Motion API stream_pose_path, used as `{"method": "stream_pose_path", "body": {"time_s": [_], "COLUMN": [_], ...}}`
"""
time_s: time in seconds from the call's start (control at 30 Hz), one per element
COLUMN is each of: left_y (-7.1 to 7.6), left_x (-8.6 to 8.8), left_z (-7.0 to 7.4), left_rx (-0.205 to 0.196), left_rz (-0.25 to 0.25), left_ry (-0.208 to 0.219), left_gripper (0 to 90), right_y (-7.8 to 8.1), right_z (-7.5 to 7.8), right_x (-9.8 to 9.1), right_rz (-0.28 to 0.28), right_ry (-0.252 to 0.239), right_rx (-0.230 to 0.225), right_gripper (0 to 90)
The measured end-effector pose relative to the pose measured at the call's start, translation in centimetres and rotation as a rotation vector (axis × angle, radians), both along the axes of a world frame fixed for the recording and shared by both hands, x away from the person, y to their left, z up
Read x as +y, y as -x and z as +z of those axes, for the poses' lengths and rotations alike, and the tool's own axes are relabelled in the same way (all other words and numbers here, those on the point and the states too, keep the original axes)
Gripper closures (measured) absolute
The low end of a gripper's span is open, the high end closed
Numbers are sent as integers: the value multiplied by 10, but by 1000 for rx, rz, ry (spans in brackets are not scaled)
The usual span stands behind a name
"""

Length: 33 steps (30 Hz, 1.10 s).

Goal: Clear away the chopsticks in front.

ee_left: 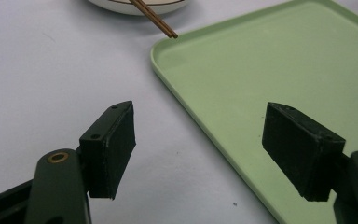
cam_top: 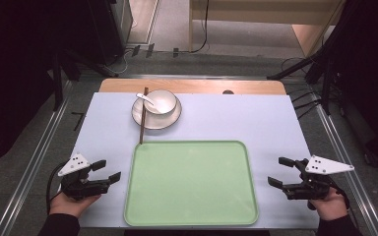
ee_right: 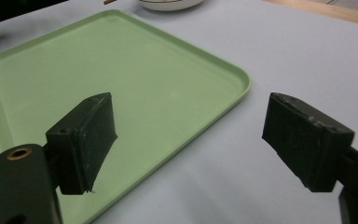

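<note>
So from the high view, the green tray [cam_top: 192,183] sits bare at the near edge of the pale blue table [cam_top: 256,118], with the left gripper [cam_top: 106,171] parked just off its left rim and the right gripper [cam_top: 278,171] off its right rim, both resting low in the person's hands and both spread wide with nothing between the jaws. Behind the tray there's a plate [cam_top: 156,116] with a white bowl [cam_top: 163,101] on it, a spoon [cam_top: 145,98] lying in the bowl, and chopsticks [cam_top: 142,118] leaning across the plate's left edge, tips reaching almost to the tray's far left corner. My guess is the dishes are stacked like that so they can be moved onto the tray. Left gripper view: jaws wide apart, straddling the tray's left rim, and the chopstick tips [ee_left: 170,32] end right at the tray corner, can't tell if they touch it. Right gripper view: same deal, jaws released and gaping over the tray's right corner, plate [ee_right: 170,4] far off at the top
</note>
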State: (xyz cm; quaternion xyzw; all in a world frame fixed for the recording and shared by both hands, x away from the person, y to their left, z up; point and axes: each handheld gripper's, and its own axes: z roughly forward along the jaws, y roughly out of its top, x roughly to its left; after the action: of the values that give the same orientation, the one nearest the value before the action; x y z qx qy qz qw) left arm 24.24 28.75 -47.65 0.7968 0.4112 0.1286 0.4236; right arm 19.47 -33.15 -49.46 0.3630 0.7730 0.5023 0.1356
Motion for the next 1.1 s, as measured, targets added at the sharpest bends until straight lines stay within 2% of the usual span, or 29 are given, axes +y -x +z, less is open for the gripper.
{"method": "stream_pose_path", "body": {"time_s": [0.13,0.17,0.23,0.27,0.3,0.33,0.4,0.5,0.53,0.57,0.6,0.67,0.73,0.87,0.9,0.93,1.1], "left_y": [0,0,0,0,-1,-1,-1,-4,-7,-10,-13,-16,-18,-33,-33,-40,-52], "left_x": [1,0,-2,-2,-3,-4,-5,-4,-4,-4,-6,-7,-8,-10,-10,-9,-11], "left_z": [1,0,0,1,1,1,3,8,13,15,18,23,26,41,41,46,55], "left_rx": [-2,-3,8,20,40,42,37,32,43,75,107,145,157,226,226,245,220], "left_rz": [11,30,68,79,76,71,77,82,91,97,113,121,120,143,143,163,155], "left_ry": [23,21,-9,-6,11,12,-1,10,24,31,20,-2,-3,11,11,18,5], "left_gripper": [274,274,297,315,324,353,371,393,400,399,396,404,407,381,365,364,366], "right_y": [0,0,0,0,0,-1,-1,0,0,-1,-1,-1,0,-1,-1,-1,-2], "right_z": [0,0,0,0,0,-1,-1,-1,-1,-1,-1,-1,-1,-2,-2,-2,-2], "right_x": [0,0,0,0,0,0,0,0,0,-1,-1,-1,-1,-1,-1,-1,0], "right_rz": [-1,-1,0,0,-1,-1,-1,-5,-5,-7,-10,-11,-11,-10,-11,-10,-2], "right_ry": [1,4,5,5,6,6,7,8,9,10,11,9,9,9,8,7,6], "right_rx": [0,0,-1,0,0,0,0,3,3,3,6,5,5,8,10,8,5], "right_gripper": [180,180,180,180,180,180,180,180,180,180,180,180,180,180,180,180,180]}}
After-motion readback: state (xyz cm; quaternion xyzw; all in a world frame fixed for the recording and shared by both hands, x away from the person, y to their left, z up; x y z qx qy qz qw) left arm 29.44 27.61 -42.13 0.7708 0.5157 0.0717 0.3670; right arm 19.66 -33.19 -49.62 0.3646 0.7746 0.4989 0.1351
